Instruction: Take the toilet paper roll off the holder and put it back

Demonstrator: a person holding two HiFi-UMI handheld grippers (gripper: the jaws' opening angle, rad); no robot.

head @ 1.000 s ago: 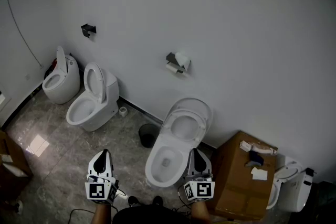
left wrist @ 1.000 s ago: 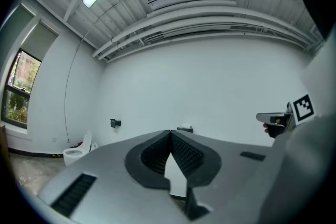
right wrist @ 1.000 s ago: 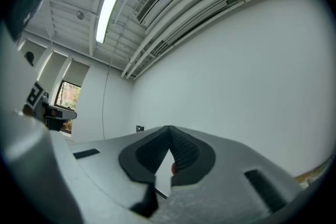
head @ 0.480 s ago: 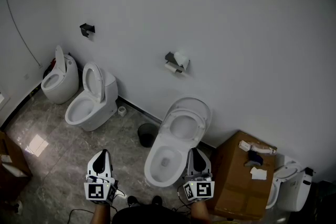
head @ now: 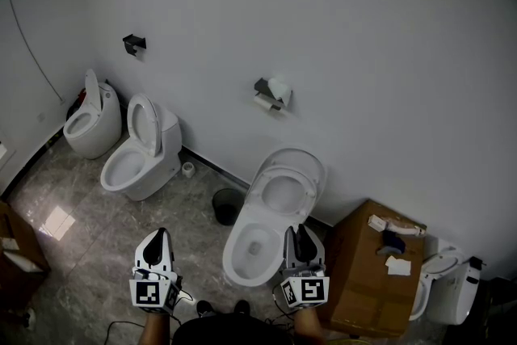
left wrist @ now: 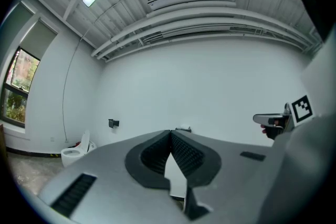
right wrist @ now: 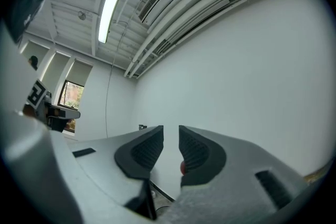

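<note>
The white toilet paper roll [head: 279, 86] is seen seated on its dark metal wall holder [head: 262, 87], up on the plain white wall [head: 363, 52] and well apart from both grippers. By the look of it the roll has not yet been taken off, so the step in hand is judged to be the approach.

Down at the bottom of the head view, the left gripper [head: 159, 235] is held low with its jaws closed tip to tip and nothing caught between them. The right gripper [head: 296, 232] is being opened. A narrow gap is shown in its own view, with only bare wall seen through it.

For the next move, a long reach up and forward is called for. The jaws would have to be spread far wider to take the roll across its body, and the roll then drawn along the arm toward its free end. Which end is free cannot be told from here.

Right under the holder, the white toilet with its raised lid [head: 271, 210] is planted between the person and the wall, so it is judged to be the main obstacle, and the reach must be made over it or around it. It is flanked by a black round bin [head: 228, 206] on the left and a brown cardboard box [head: 363, 279] close on the right. Two more white toilets [head: 141, 149] are lined up further left on the grey marbled floor [head: 89, 238], below a second dark wall holder [head: 133, 43].
</note>
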